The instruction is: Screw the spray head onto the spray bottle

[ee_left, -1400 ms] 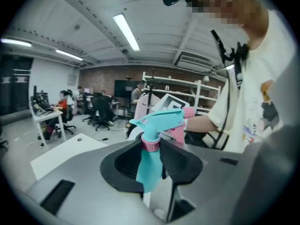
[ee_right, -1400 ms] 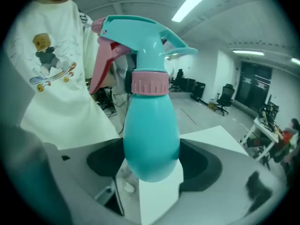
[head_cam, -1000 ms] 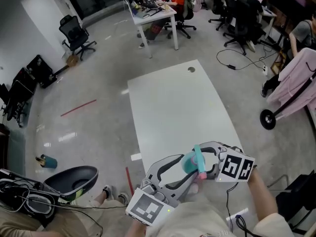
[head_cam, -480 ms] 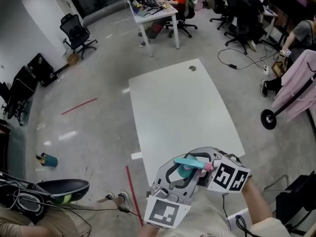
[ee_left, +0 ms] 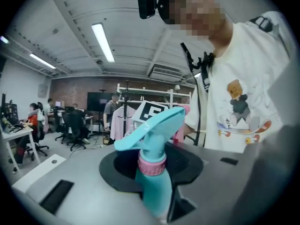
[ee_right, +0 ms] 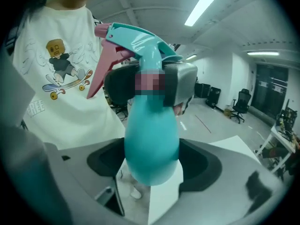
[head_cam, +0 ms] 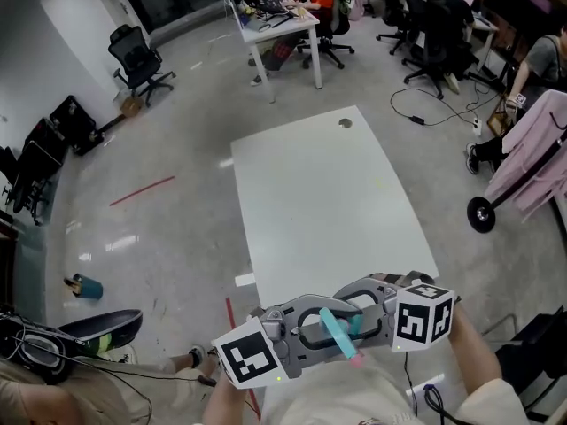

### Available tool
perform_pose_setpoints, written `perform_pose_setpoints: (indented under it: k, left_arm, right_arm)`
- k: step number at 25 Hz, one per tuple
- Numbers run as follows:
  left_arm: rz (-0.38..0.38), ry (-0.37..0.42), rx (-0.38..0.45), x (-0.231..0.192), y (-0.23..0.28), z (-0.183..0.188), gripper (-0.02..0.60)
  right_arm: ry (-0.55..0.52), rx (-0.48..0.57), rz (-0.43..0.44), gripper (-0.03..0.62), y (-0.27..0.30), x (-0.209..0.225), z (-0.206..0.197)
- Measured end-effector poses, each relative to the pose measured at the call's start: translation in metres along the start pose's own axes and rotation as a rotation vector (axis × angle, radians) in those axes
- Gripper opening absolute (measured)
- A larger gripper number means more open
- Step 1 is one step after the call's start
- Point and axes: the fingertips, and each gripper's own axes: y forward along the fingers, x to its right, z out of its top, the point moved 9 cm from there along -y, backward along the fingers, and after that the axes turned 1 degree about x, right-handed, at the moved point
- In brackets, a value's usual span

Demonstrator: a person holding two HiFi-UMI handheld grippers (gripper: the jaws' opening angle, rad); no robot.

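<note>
I hold a teal spray bottle (head_cam: pixel 335 330) with a pink trigger low over the near end of the white table (head_cam: pixel 319 193). My right gripper (ee_right: pixel 151 172) is shut on the bottle's rounded body (ee_right: pixel 152 144). My left gripper (ee_left: pixel 152 172) comes in from the opposite side. Its jaws are closing on the pink collar (ee_left: pixel 151 163) just under the teal spray head (ee_left: pixel 152 125). From the right gripper view, the left gripper's pads (ee_right: pixel 180 86) sit against both sides of that collar. In the head view the spray nozzle points down and to the right.
A person in a white printed T-shirt (ee_left: pixel 243 102) stands close behind the bottle. The table has a round cable hole (head_cam: pixel 345 123) at its far end. On the floor there are an office chair (head_cam: pixel 133 60) far left, a desk (head_cam: pixel 275 25) behind and a wheeled rack with pink clothing (head_cam: pixel 532 149) at the right.
The spray head has turned from upright, through level, to pointing down and right. My left gripper's marker cube has swung to the left. The right gripper stayed nearly in place.
</note>
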Motion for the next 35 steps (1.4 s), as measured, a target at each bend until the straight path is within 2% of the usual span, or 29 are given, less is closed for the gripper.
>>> perform_pose_setpoints:
  k: [2,4,8,11,17,19,21,22,26,29,35]
  left_arm:
    - [-0.006,0.008,-0.029,0.000,0.002,0.000,0.137]
    - [0.061,0.021,-0.038,-0.001,0.002,0.000,0.138]
    - [0.309,0.026,-0.001,-0.003,-0.008,-0.001,0.182]
    - [0.489,-0.017,0.030,-0.002,-0.015,0.002,0.183]
    - [0.759,-0.088,0.038,0.007,-0.012,0.003,0.183]
    - [0.820,-0.132,0.065,0.006,-0.010,0.001,0.181]
    - [0.832,-0.145,0.083,0.008,-0.007,-0.001,0.175]
    - [0.824,-0.141,0.087,0.009,-0.007,-0.001,0.145]
    - [0.746,-0.154,0.103,0.009,-0.008,-0.001,0.137]
    - [0.693,-0.125,0.068,0.006,-0.012,0.000,0.138]
    - [0.706,-0.138,0.059,0.005,-0.018,0.003,0.140]
  right_arm:
    - [0.009,-0.002,0.012,0.365,0.003,0.000,-0.001]
    - [0.038,0.013,-0.015,0.365,0.003,0.003,-0.002]
    - [0.143,0.058,-0.121,0.365,0.001,0.013,-0.005]
    - [0.224,0.082,-0.200,0.365,-0.004,0.022,-0.008]
    - [0.291,0.089,-0.265,0.365,-0.002,0.026,-0.007]
    - [0.304,0.089,-0.278,0.365,-0.004,0.027,-0.006]
    - [0.305,0.079,-0.289,0.365,-0.005,0.027,-0.005]
    - [0.298,0.071,-0.292,0.365,-0.004,0.026,-0.004]
    - [0.260,0.065,-0.271,0.365,-0.007,0.022,-0.006]
    - [0.233,0.061,-0.258,0.365,-0.010,0.021,-0.006]
    - [0.222,0.059,-0.291,0.362,-0.016,0.022,-0.002]
